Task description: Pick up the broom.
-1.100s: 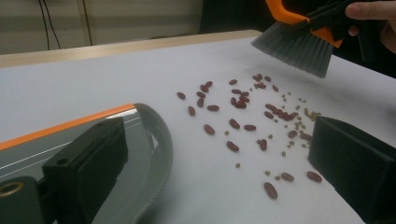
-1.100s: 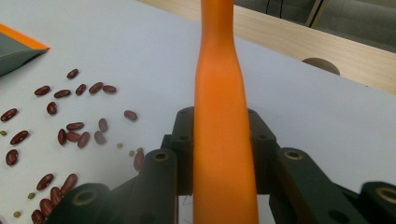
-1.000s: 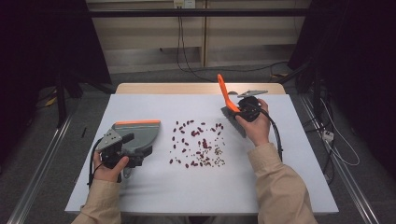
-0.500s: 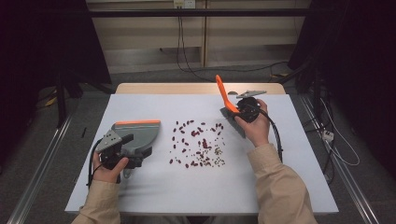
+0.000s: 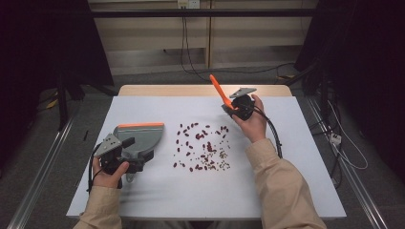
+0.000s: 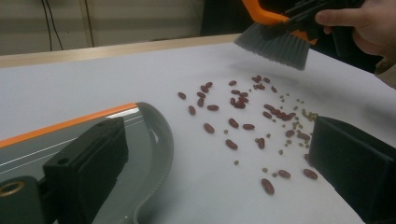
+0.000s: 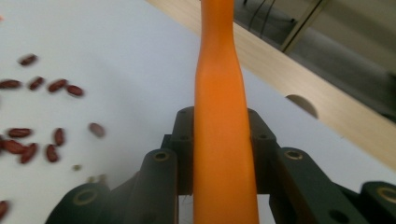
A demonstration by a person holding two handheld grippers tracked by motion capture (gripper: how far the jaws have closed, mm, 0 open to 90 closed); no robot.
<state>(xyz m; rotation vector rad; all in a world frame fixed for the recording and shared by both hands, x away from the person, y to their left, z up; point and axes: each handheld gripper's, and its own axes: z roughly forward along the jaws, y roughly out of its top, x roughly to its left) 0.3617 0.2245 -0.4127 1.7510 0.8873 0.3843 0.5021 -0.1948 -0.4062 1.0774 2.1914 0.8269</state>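
High view: the right gripper (image 5: 235, 109) is clamped on the orange plastic handle of a small brush (image 5: 218, 90) with grey bristles, held off the white surface (image 5: 296, 157). Scattered dark-red beans and tiny pale seeds (image 5: 203, 147) lie between both grippers, just left of the brush. Beyond them, the left gripper (image 5: 125, 151) grips a grey plastic dustpan with an orange lip (image 5: 141, 133), its mouth facing the beans.
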